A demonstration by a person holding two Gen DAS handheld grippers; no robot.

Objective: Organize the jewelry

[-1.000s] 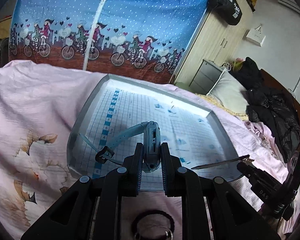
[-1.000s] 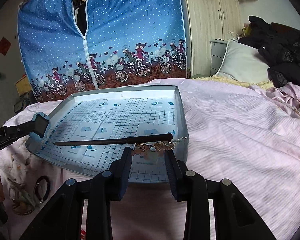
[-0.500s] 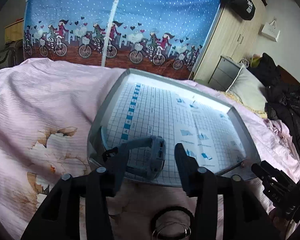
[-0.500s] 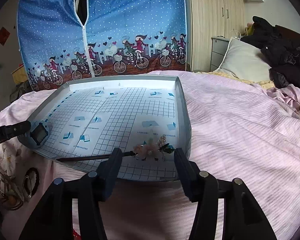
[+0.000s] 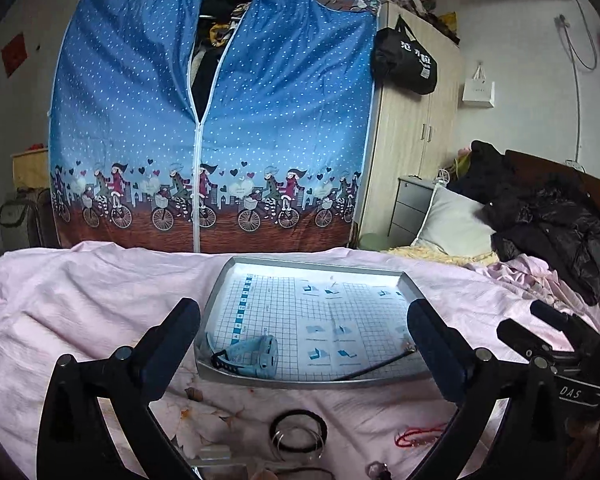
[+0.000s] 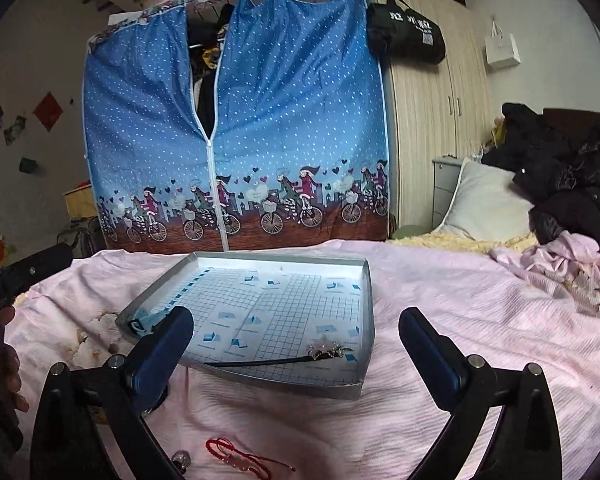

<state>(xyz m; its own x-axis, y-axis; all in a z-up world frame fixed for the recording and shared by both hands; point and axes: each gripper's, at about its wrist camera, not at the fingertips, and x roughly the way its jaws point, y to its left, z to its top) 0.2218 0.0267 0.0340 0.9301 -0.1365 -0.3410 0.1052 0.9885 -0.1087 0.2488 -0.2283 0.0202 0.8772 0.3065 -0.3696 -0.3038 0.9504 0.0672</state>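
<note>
Now | both our grippers, left [image 5: 303, 334] & right [image 6: 296, 338], spread wide, empty | risk: red string bracelet [image 6: 242, 458] slips or snags on soft bed [image 6: 440, 300] w/ pinch.

Bottom edge of the left view chops off a clear block [image 5: 219, 465] and some beads [image 5: 378, 471] around 6 o'clock, can't tell what either is. The hairpin [image 5: 374, 368] loses its flowery end behind the left gripper's finger [image 5: 434, 344]. In the right view the watch [image 6: 144, 322] at 9 o'clock is half hidden behind a finger [image 6: 162, 354]. Print on the tray [image 6: 364, 292] sheet is too small to read.
</note>
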